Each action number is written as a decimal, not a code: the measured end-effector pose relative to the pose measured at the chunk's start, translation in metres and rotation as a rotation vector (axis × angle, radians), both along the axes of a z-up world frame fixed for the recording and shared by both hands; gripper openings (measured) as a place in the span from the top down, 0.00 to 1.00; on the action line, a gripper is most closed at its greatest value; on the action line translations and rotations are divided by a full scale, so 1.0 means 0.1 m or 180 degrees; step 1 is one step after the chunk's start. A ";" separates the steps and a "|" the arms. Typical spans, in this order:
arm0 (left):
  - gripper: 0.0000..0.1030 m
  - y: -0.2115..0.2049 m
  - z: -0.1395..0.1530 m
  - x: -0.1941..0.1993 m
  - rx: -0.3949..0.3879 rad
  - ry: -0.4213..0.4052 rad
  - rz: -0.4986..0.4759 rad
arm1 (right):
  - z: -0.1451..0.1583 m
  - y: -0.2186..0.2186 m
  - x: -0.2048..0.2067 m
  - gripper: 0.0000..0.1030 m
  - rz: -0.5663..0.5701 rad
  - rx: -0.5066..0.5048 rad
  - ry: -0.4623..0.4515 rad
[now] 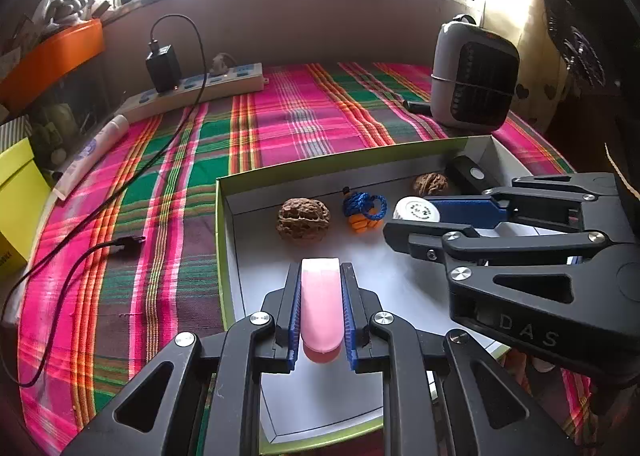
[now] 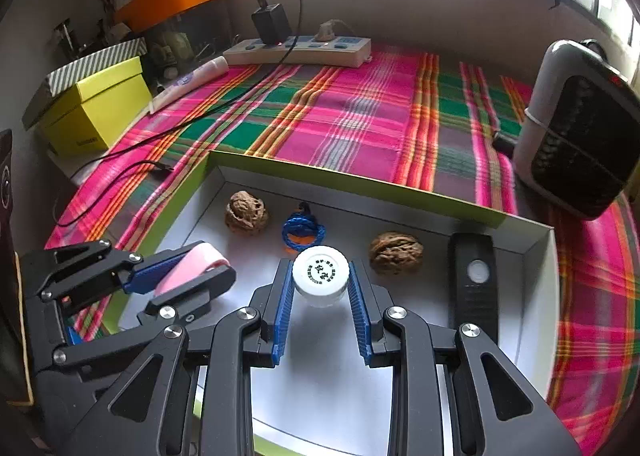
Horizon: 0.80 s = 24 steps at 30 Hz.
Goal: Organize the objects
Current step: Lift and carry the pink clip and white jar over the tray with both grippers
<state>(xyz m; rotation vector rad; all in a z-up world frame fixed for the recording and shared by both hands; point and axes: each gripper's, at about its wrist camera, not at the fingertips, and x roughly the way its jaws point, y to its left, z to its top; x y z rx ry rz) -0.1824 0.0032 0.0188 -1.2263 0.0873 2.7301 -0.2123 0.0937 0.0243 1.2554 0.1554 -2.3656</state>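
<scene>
A shallow green-rimmed box [image 1: 340, 169] [image 2: 360, 181] with a white floor lies on the plaid cloth. In it are two walnuts [image 1: 304, 218] [image 2: 395, 252], a blue cord with orange beads [image 1: 364, 212] [image 2: 303, 231] and a black remote [image 2: 474, 280] [image 1: 472, 174]. My left gripper [image 1: 321, 276] [image 2: 196, 268] is shut on a pink oblong object [image 1: 321, 304] [image 2: 188, 268] over the box's left part. My right gripper [image 2: 320, 276] [image 1: 404, 224] is shut on a small white-capped bottle [image 2: 321, 274] [image 1: 416, 210] over the box's middle.
A white power strip [image 1: 192, 90] [image 2: 300, 50] with a black charger and trailing cable sits at the back. A grey heater [image 1: 474, 76] [image 2: 580, 128] stands at the right. A white tube [image 1: 92, 154] and yellow boxes [image 2: 96, 112] lie at the left.
</scene>
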 end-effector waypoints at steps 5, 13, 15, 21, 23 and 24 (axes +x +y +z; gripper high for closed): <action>0.84 0.01 0.00 -0.01 -0.0036 0.0000 0.0000 | -0.04 -0.01 -0.02 0.72 0.0002 0.0016 -0.0022; 0.84 0.01 0.00 -0.01 -0.0030 -0.0007 0.0001 | -0.06 -0.03 -0.05 0.72 0.0005 0.0041 -0.0056; 0.84 0.01 0.00 -0.01 -0.0033 -0.0002 0.0001 | -0.06 -0.03 -0.05 0.72 0.0000 0.0031 -0.0063; 0.84 0.01 0.00 -0.01 -0.0032 -0.0004 0.0000 | -0.06 -0.02 -0.06 0.72 -0.0036 0.0028 -0.0070; 0.84 0.01 0.00 -0.01 -0.0035 -0.0004 0.0000 | -0.06 -0.01 -0.06 0.72 -0.0055 0.0021 -0.0074; 0.84 0.01 0.00 -0.01 -0.0030 -0.0003 0.0000 | -0.06 -0.01 -0.07 0.72 -0.0061 0.0009 -0.0079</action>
